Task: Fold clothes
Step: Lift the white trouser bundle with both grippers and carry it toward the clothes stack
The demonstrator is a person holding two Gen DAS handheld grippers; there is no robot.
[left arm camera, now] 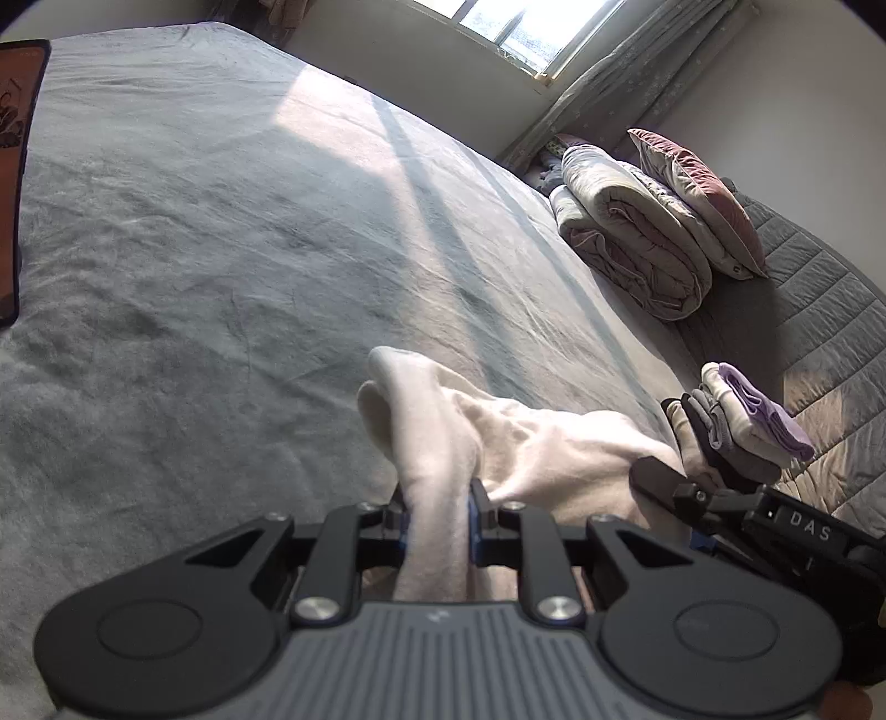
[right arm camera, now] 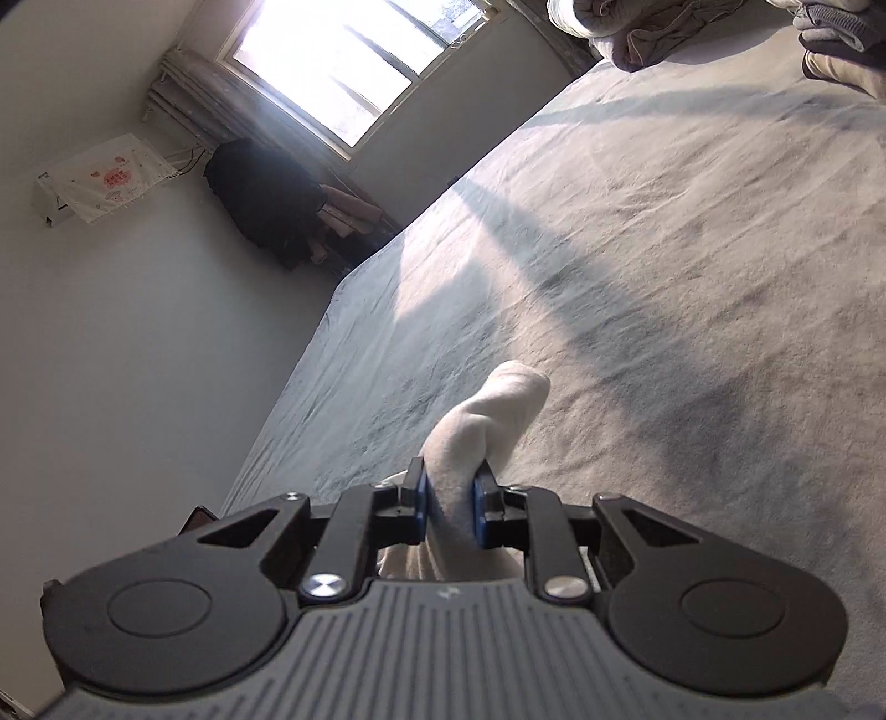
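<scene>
**Both grippers pinched on a pale garment above the bed**

While the cloth hangs between two grips, the nearest thing in each wrist view is a bunched fold of pale garment [left arm camera: 443, 443] clamped between blue pads. L gripper [left arm camera: 437, 512] has its jaws closed tight on a thick ridge of fabric, w/ the rest spilling rightwards toward the right gripper [left arm camera: 681, 487], which shows at the edge of the left view. R gripper's own cam shows the same: jaws drawn in on a rolled lump of the cloth [right arm camera: 487, 421], tip poking out past the pads.

Judging by the two-point hold, the garment is lifted off the grey bedspread [left arm camera: 221, 221], prob. so an edge can be stretched or carried over; which fold stage this is, can't tell.

Just past the right gripper sits a small stack of folded clothes [left arm camera: 742, 421], greys, cream and lilac, likely parked at the side to leave the middle of the bed as work area. Further off, a rolled duvet [left arm camera: 631, 232] w/ a pink pillow [left arm camera: 698, 194] leaning on it, then curtains and the window [left arm camera: 498, 22].
</scene>
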